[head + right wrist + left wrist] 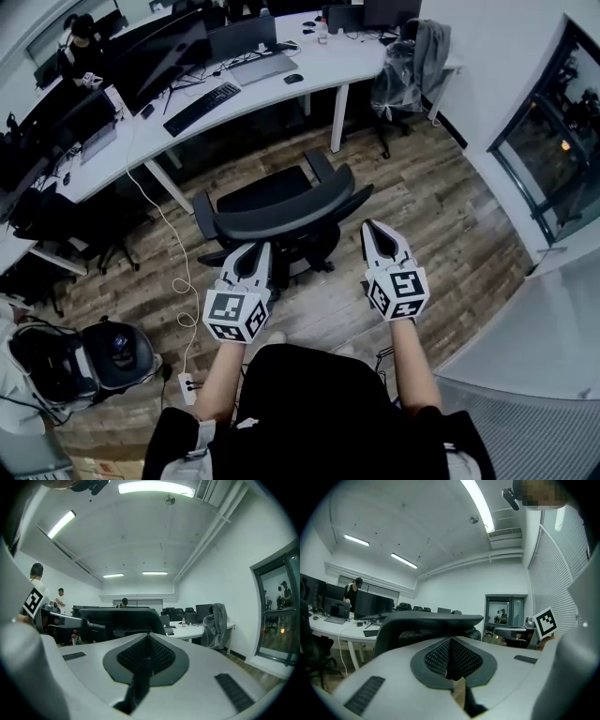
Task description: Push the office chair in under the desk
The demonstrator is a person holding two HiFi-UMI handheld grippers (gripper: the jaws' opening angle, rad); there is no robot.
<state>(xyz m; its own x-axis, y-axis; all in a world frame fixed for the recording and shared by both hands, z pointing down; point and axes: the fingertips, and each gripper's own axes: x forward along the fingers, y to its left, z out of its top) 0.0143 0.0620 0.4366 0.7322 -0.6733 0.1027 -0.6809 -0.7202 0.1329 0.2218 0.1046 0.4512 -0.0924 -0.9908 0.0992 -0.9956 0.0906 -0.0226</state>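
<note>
Straight ahead of both hands, between the person and the desk [323,67], stands the chair [272,195], out on the wooden floor [422,206] and well short of the desk's edge. Its backrest [281,222] is turned to the person and its seat to the desk, so the push line runs from the hands through the backrest toward the open space under the desk. The backrest's long axis lies across that line, a little skewed.

The left hand-held gripper [255,249] is clenched, jaws together on nothing, with its tip at the lower edge of the backrest's left half; whether it touches I cannot tell. The right hand-held gripper [373,227] is likewise clenched and empty, just beside the backrest's right end and slightly outside it. The left gripper view has the backrest's top rim directly past the jaws. In the right gripper view the rim sits ahead and to the left.

The left looks the nearer. The right probably needs to come inward onto the backrest first, or a one-sided push may swivel the chair.
</note>
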